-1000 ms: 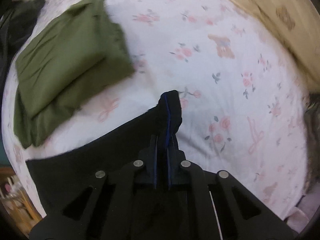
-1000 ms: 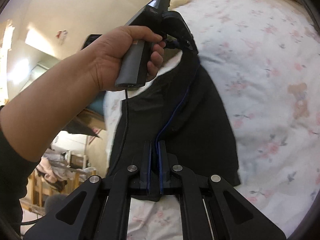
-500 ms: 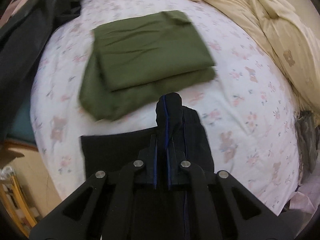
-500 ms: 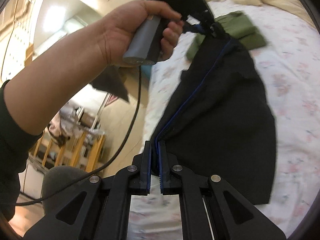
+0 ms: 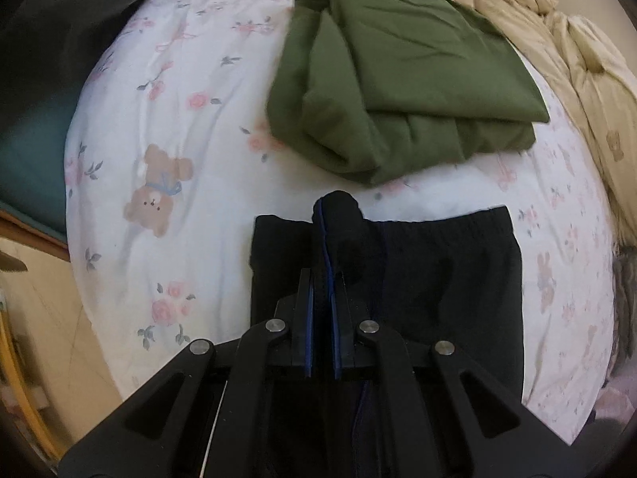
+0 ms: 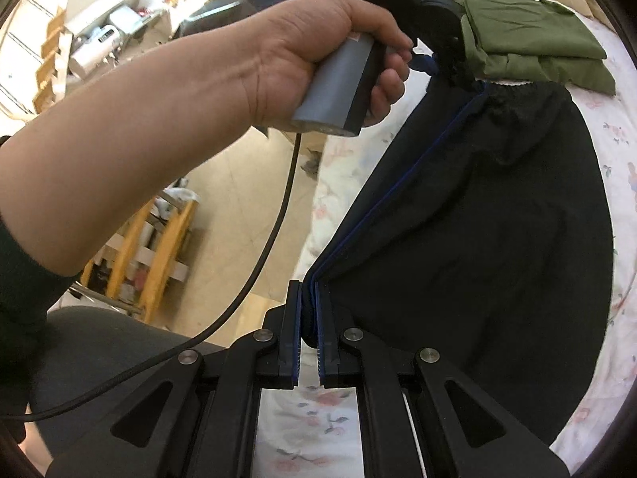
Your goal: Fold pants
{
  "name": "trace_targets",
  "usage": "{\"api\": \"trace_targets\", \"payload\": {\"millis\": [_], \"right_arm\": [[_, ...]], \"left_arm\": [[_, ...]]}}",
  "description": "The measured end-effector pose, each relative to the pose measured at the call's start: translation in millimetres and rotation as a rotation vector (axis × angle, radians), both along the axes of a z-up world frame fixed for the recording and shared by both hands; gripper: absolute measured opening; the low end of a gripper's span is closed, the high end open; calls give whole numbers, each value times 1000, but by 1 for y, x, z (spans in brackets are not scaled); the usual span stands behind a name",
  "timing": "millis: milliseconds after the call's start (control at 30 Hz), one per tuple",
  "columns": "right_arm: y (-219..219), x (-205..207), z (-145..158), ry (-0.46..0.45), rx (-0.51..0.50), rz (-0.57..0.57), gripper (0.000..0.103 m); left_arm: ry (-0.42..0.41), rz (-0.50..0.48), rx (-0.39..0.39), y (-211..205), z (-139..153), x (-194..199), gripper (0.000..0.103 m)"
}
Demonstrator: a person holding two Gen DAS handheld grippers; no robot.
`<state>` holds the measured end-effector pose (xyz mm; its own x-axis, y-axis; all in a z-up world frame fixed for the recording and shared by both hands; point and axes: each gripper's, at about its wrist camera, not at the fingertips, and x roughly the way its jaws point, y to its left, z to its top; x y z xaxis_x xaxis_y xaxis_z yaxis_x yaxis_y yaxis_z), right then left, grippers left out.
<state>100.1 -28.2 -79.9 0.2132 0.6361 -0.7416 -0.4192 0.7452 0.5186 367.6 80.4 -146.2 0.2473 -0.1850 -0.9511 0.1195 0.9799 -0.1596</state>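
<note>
Black pants (image 6: 497, 215) with a blue side stripe hang stretched between my two grippers over the floral bed sheet (image 5: 167, 127). My left gripper (image 5: 322, 279) is shut on the waistband end of the pants (image 5: 438, 271); it also shows in the right wrist view (image 6: 458, 67), held by a hand. My right gripper (image 6: 308, 294) is shut on the stripe edge near the other end. The rest of the black cloth drapes onto the bed.
Folded olive green pants (image 5: 398, 79) lie on the bed just beyond the black waistband, also in the right wrist view (image 6: 533, 40). A beige quilt (image 5: 577, 59) is bunched at the far right. Dark clothing (image 5: 59, 20) lies far left. The bed edge and floor (image 6: 247, 183) are at left.
Both grippers have swung the black pants toward the green pile. The waistband now lies spread on the bed in front of the green pants.
</note>
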Motion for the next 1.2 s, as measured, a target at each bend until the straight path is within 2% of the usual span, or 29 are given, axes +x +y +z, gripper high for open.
{"api": "trace_targets", "payload": {"millis": [33, 100, 167, 300, 367, 433, 467, 500, 567, 667, 767, 833, 867, 900, 1000, 1067, 1133, 1200], "right_arm": [[0, 2, -3, 10, 0, -2, 5], [-2, 5, -11, 35, 0, 2, 5], [13, 2, -15, 37, -1, 12, 5], [20, 3, -23, 64, 16, 14, 5], [23, 4, -25, 69, 22, 18, 5], [25, 5, -25, 69, 42, 19, 5], [25, 5, -26, 70, 48, 16, 5], [24, 4, -26, 70, 44, 13, 5], [19, 4, -30, 75, 23, 1, 5], [17, 5, -32, 82, 49, -3, 5], [27, 4, -32, 53, 48, 17, 6], [32, 1, -34, 52, 48, 34, 6], [36, 0, -38, 58, 44, 42, 6], [41, -2, -41, 64, 36, 47, 7], [53, -2, -57, 105, 20, 55, 10], [68, -9, -63, 90, 15, 84, 17], [78, -15, -66, 82, 7, 122, 42], [80, -24, -62, 106, 29, 134, 53]], "left_arm": [[4, 27, -34, 6, -2, -3, 5], [39, 30, -34, 10, -6, -5, 5], [20, 38, -68, 19, -2, -4, 5], [42, 24, -35, 24, -15, -4, 6], [62, 50, -24, 26, -21, 0, 9], [65, 106, -11, 32, -17, 2, 22], [51, 134, -3, 36, -12, 0, 44], [29, 165, -18, 42, -4, -3, 55], [13, 203, -70, 57, 13, -9, 55], [-2, 272, -97, 80, 48, -32, 55], [-94, 296, -72, 96, 95, -75, 56], [-145, 321, -67, 105, 124, -115, 63], [-155, 332, -77, 112, 130, -126, 73], [-164, 341, -97, 115, 136, -142, 79], [-189, 358, -163, 130, 138, -187, 79], [-201, 371, -137, 131, 129, -197, 79], [-172, 380, -78, 132, 115, -198, 79], [-143, 405, -29, 135, 106, -200, 79]]}}
